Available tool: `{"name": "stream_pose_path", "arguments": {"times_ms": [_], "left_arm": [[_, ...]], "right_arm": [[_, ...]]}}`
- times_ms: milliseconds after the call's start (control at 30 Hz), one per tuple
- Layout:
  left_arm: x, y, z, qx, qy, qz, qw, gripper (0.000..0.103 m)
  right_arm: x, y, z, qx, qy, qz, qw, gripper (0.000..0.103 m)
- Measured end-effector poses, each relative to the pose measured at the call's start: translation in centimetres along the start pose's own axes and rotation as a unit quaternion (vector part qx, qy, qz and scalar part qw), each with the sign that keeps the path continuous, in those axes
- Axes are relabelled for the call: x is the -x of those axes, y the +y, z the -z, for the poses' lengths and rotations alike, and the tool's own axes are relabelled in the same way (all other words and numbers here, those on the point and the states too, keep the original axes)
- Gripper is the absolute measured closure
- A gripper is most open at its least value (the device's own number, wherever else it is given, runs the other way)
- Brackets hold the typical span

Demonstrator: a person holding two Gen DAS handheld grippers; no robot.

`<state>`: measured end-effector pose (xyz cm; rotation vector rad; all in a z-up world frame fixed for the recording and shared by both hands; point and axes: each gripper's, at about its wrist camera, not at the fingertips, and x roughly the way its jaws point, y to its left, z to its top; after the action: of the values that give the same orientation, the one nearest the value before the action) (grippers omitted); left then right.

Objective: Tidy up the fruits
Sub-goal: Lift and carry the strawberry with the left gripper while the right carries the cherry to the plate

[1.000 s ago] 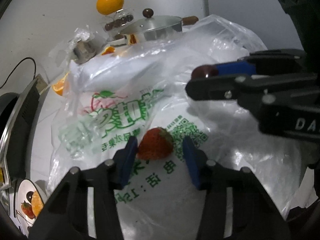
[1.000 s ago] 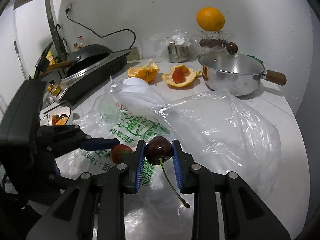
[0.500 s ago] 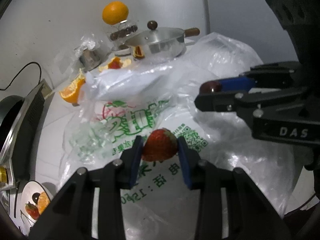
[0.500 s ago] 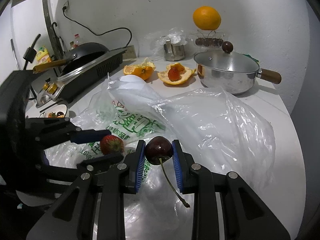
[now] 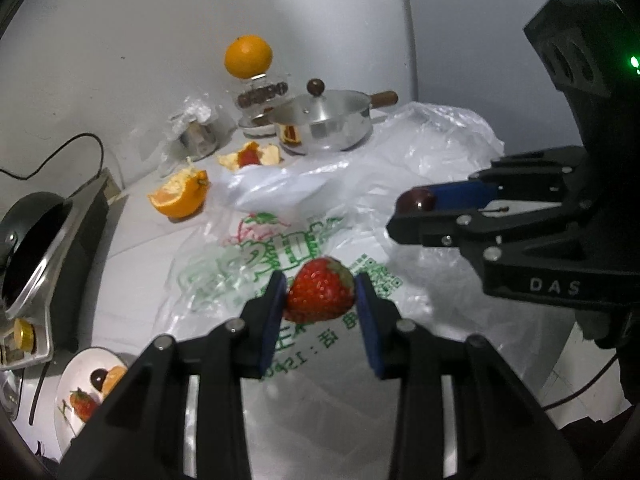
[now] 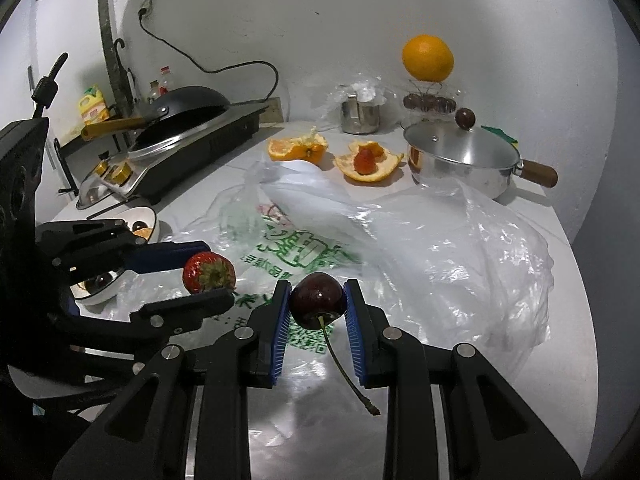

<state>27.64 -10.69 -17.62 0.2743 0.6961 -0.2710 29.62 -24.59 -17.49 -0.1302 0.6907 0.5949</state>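
The left tongs [image 5: 321, 298] were clamped on a red strawberry [image 5: 321, 295], its blue pads pressing both sides of the fruit, which hung clear above a crumpled plastic bag [image 5: 288, 248] printed in green. The right tongs [image 6: 317, 306] were clamped on a dark cherry [image 6: 317, 306], whose stem trailed down between the black fingers. In the right wrist view the strawberry appeared to the left of the cherry, near it but apart, with its green cap facing the camera.

The bag lay spread over the white table [image 6: 568, 320]. Beyond it stood a steel saucepan [image 6: 460, 164] with its lid on and a wooden handle, and just beside that an open orange peel [image 6: 370, 168] cradling another strawberry. A torn orange half [image 6: 298, 149] lay to the left of the peel. A whole orange [image 6: 427, 58] sat on top of a wire stand against the wall, and a small steel cup [image 6: 359, 117] stood beside it. On the left, a black pan [image 6: 184, 104] rested on a cooktop. A white bowl [image 5: 76, 384] at the near left edge of the table held a strawberry, an orange piece and a dark cherry.
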Motion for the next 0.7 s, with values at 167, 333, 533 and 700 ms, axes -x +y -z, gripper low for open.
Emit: {"name": "stream_pose_path", "arguments": {"times_ms": [167,333,533,700], "left_arm": [[1.9,1.1,0.7,0.010,-0.010,-0.006,0.9999,0.067],[3.7,2.3,1.8,0.019,-0.017,-0.014,0.9996,0.067],[5.6,3.9,3.3,0.033,-0.022,-0.023,0.9989,0.067],[6.8,5.5,4.5,0.047,-0.026,-0.032,0.9981,0.067]], "right_arm": [[0.8,1.8,-0.4,0.011,-0.006,0.003,1.000,0.075],[1.2,3.4,-0.7,0.021,-0.010,0.004,1.000,0.075],[1.4,5.0,-1.0,0.031,-0.011,0.008,0.999,0.075],[1.4,6.8,-1.3,0.042,-0.011,0.007,0.999,0.075]]}}
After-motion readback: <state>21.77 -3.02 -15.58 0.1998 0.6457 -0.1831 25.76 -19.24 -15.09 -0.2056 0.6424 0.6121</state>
